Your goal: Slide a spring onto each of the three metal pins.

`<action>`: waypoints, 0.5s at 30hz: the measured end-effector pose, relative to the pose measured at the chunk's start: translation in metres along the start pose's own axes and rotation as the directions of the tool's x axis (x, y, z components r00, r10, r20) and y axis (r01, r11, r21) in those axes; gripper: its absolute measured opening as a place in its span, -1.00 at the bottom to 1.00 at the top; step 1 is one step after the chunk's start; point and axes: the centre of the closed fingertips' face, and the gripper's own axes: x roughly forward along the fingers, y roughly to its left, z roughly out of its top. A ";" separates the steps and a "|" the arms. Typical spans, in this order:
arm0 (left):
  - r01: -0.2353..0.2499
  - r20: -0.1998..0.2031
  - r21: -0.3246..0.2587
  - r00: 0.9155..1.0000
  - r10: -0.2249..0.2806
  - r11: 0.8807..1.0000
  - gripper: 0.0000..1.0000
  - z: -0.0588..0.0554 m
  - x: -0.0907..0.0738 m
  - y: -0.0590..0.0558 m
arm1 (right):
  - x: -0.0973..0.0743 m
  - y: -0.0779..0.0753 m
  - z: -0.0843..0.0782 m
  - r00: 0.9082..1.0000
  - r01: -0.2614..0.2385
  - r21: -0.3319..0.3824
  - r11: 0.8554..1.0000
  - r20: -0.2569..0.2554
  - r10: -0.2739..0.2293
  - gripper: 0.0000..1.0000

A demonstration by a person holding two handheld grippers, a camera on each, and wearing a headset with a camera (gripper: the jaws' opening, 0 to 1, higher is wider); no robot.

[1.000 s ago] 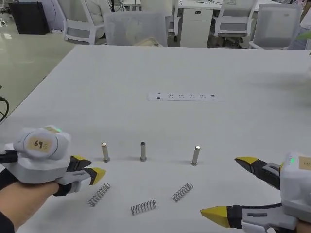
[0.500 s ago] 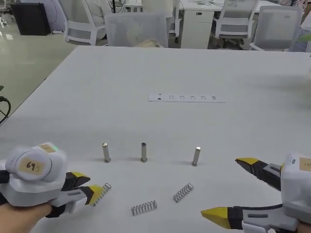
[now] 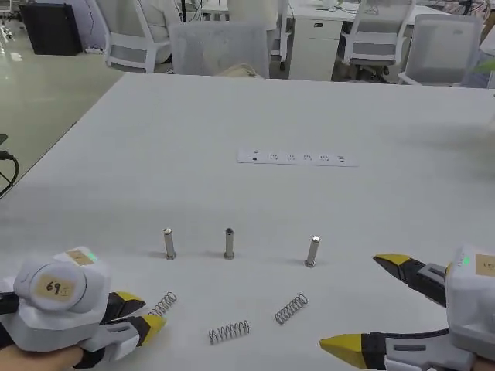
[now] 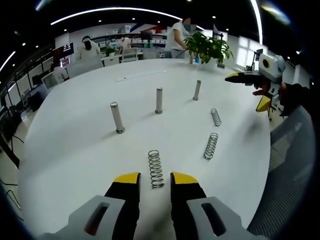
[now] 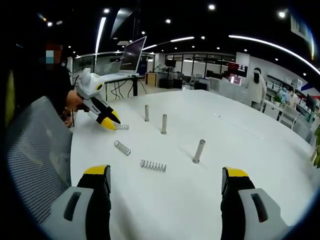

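Left gripper view, low over the matte white table: the left gripper has its yellow-tipped jaws drawn narrow but not closed, and nothing is clamped. The near end of the nearest spring, a thin coil of bright wire, lies right in the gap between the tips and runs straight ahead from the claw. To the claw's right and a little further out lie the second spring and, past it, the third spring, both flat on the tabletop. Ahead of the claw stand three smooth, round steel pegs, all upright and bare: the first pin closest, the middle pin behind it, the far pin furthest off. Over to the head view, the right gripper is spread wide with nothing between its jaws, the springs lying to its left and well apart from it. Beyond the pins, far ahead of both claws, a flat white power strip lies on the table.
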 end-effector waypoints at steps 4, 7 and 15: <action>0.001 -0.007 0.004 1.000 -0.001 1.000 -0.67 -0.002 0.000 -0.001 | 0.000 0.000 0.000 1.000 0.001 -0.001 1.000 0.000 -0.001 0.82; 0.002 -0.010 0.002 1.000 -0.002 1.000 -0.69 -0.003 0.001 -0.001 | 0.000 0.000 0.000 1.000 0.001 0.000 1.000 -0.001 -0.001 0.82; 0.001 -0.013 0.006 1.000 -0.001 1.000 -0.78 -0.006 0.002 -0.001 | 0.000 0.000 -0.001 1.000 0.000 0.000 1.000 -0.004 0.000 0.82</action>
